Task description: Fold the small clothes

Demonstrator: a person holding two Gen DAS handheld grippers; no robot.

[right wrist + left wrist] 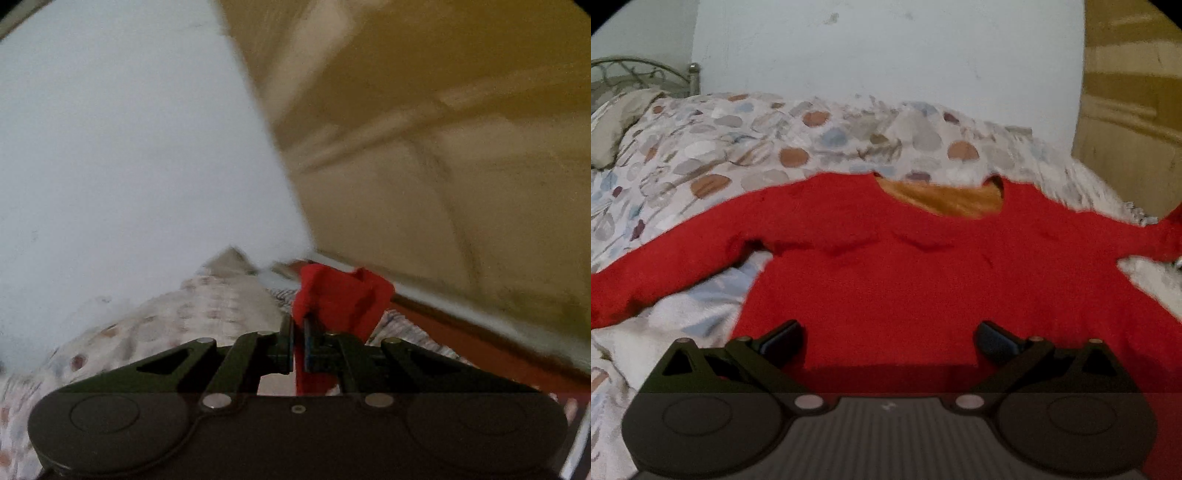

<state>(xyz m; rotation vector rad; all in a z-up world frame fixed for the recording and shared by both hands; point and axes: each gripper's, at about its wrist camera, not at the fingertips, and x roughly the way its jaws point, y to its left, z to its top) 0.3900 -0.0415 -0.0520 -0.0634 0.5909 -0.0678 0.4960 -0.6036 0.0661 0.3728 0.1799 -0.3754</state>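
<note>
- The left claw (890, 341) is wide apart, low over the bottom of the red sweater (886, 266).
- The sweater lies flat on the spotted bedspread (738, 147), sleeves out.
- The right claw (298, 332) is pinched tight on a red sleeve end (340, 295).
- Behind stands a pale wall (886, 55).

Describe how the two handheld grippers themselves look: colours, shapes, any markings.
The left gripper and the right gripper look like the same model: matte black bodies with two round discs side by side, angled linkage arms with triangular cut-outs, and silver or brass-coloured pivot pins. The jaws carry dark blue pads. The left one's centre plate is ribbed with a small pale mark. No cables or sleeves show.
</note>
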